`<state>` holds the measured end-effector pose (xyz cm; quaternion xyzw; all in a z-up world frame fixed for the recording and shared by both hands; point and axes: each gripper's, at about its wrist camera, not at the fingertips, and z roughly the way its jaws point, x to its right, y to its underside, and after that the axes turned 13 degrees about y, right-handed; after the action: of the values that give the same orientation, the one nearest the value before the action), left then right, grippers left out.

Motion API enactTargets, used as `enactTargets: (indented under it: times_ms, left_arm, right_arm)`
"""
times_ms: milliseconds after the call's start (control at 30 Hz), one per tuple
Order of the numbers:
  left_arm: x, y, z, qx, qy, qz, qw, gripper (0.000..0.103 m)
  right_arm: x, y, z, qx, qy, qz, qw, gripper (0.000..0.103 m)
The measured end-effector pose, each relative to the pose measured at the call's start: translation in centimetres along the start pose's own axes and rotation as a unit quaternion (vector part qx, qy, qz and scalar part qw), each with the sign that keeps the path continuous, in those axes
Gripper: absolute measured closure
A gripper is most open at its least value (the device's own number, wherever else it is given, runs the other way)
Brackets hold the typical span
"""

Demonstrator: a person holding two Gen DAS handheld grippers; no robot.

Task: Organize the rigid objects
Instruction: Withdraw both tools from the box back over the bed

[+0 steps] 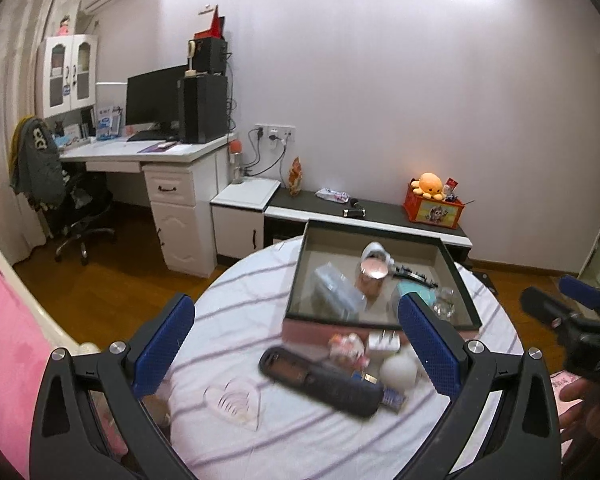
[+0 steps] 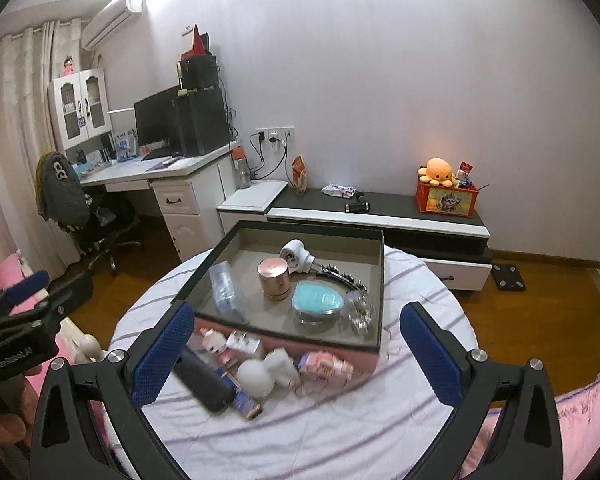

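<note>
A dark-rimmed tray (image 2: 376, 288) stands on a round striped table (image 2: 340, 432). In it lie a rose-gold jar (image 2: 275, 278), a teal mirror (image 2: 318, 300), a white dryer-like item (image 2: 296, 254), a clear box (image 2: 226, 284) and a hair clip (image 2: 340, 276). In front of the tray lie a long black case (image 2: 206, 380), a white ball (image 2: 254, 376), a white plug (image 2: 242, 342), a small figure (image 2: 214, 340) and a pink packet (image 2: 326, 364). My left gripper (image 1: 296, 344) is open above the case (image 1: 320, 380). My right gripper (image 2: 294, 352) is open above the loose items.
A low TV bench (image 2: 380, 208) with an orange toy box (image 2: 446, 196) stands behind the table. A white desk (image 2: 160, 176) with a monitor and an office chair (image 2: 96, 220) stand at the left. Pink bedding (image 1: 8, 340) borders the table. A clear heart-shaped dish (image 1: 234, 402) lies near the front.
</note>
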<state>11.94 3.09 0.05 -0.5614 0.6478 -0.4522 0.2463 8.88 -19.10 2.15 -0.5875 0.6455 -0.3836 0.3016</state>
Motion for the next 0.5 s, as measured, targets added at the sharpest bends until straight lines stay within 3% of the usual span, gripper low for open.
enactTargets:
  times_ms: [267,500]
  left_arm:
    - [0.5,3.3,-3.7,0.002,-0.009,0.008,0.9999,0.0]
    - [1.4,5.9,-4.2,-0.018,0.005,0.005,0.9998,0.0]
  right_arm:
    - [1.3,3.8,-4.3,0.001,-0.006,0.024,1.0,0.0]
    - [2.2,6.5,-4.2,-0.033,0.003,0.032,0.999,0.0]
